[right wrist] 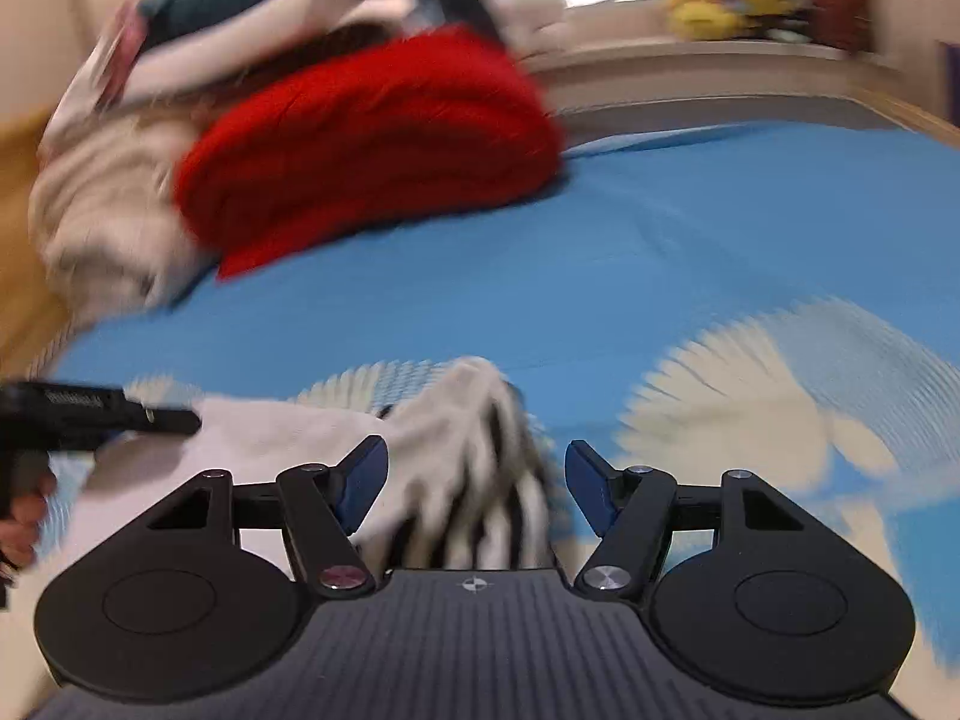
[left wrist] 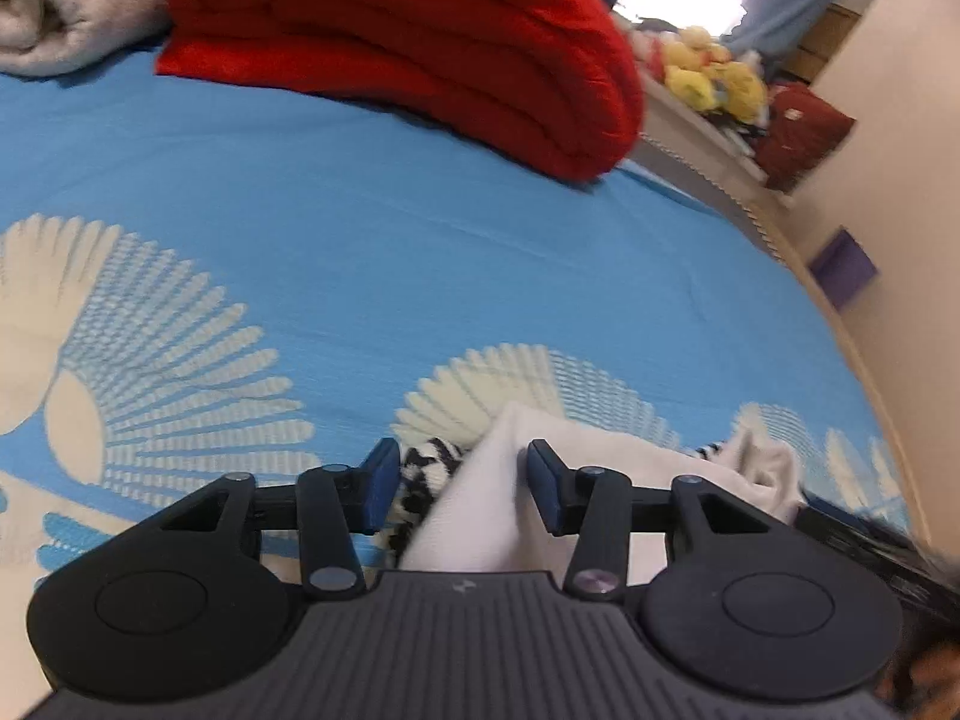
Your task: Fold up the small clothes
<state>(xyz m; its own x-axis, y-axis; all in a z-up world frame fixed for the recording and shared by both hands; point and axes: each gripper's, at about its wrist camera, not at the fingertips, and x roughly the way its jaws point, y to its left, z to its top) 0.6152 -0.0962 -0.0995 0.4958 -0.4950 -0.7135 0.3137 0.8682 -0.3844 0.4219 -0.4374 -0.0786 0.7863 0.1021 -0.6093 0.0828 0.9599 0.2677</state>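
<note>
A small white garment with black zigzag stripes (left wrist: 480, 498) lies on the blue bedsheet (left wrist: 420, 276). My left gripper (left wrist: 462, 486) is open, its blue pads on either side of a raised white fold. In the right wrist view the same garment (right wrist: 468, 468) lies bunched between the open jaws of my right gripper (right wrist: 477, 480); this view is blurred by motion. The left gripper (right wrist: 90, 414) shows at the left edge, over the garment's white part.
A folded red blanket (left wrist: 420, 48) and a cream towel (left wrist: 66, 12) lie at the far side of the bed. Beyond the bed edge stand yellow plush toys (left wrist: 714, 72), a red bag (left wrist: 798, 132) and a purple box (left wrist: 840, 270).
</note>
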